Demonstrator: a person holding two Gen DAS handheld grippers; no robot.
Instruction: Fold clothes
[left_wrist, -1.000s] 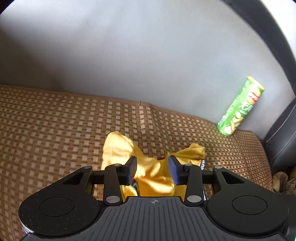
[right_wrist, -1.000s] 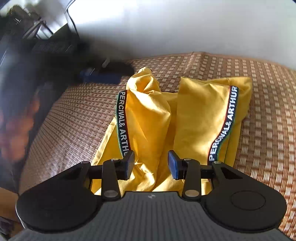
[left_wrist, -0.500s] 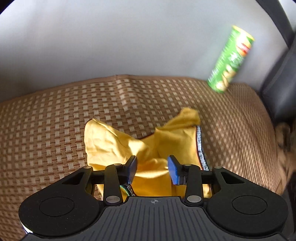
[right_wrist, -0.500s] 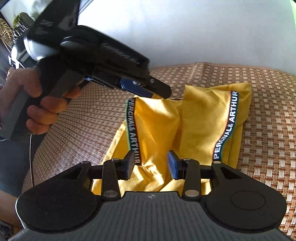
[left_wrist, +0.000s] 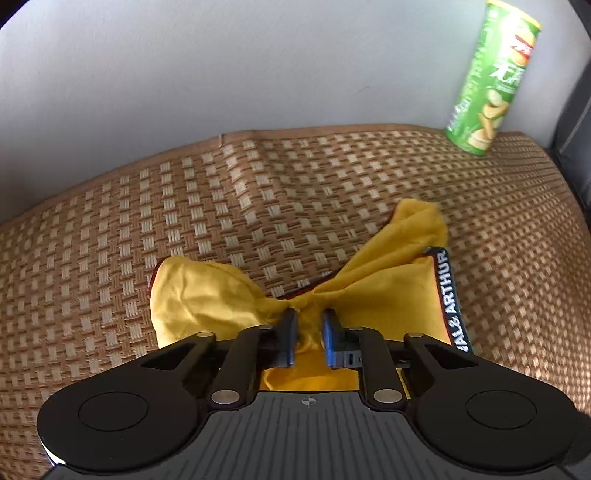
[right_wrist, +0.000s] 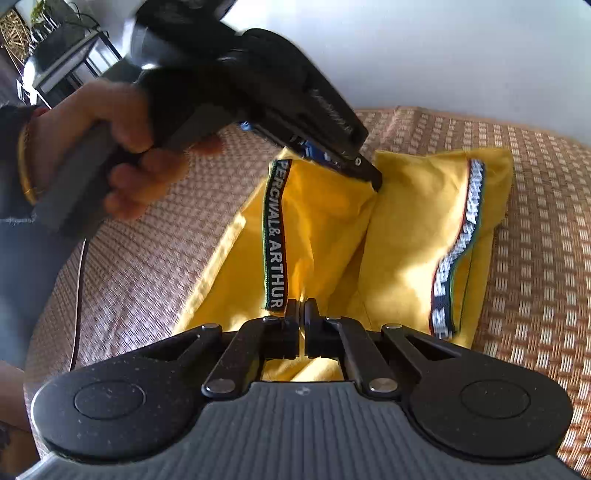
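Note:
A pair of yellow shorts (right_wrist: 321, 229) with dark lettered side stripes lies crumpled on a woven brown mat (right_wrist: 535, 236). In the left wrist view the shorts (left_wrist: 388, 291) bunch up between the fingers of my left gripper (left_wrist: 309, 332), which is closed on a fold of the cloth. In the right wrist view my right gripper (right_wrist: 302, 325) is shut on the near edge of the shorts. The left gripper (right_wrist: 371, 177) also shows there, its tips at the far crease between the two legs.
A green chip can (left_wrist: 491, 81) stands at the mat's far right corner against a pale wall. A dark cushion edge (left_wrist: 576, 122) sits to the right. The person's hand (right_wrist: 129, 155) and a cable (right_wrist: 79, 295) are at the left.
Both grippers have closed on the shorts; they were open before. The left gripper has come down onto the middle of the cloth, which now bunches around it.

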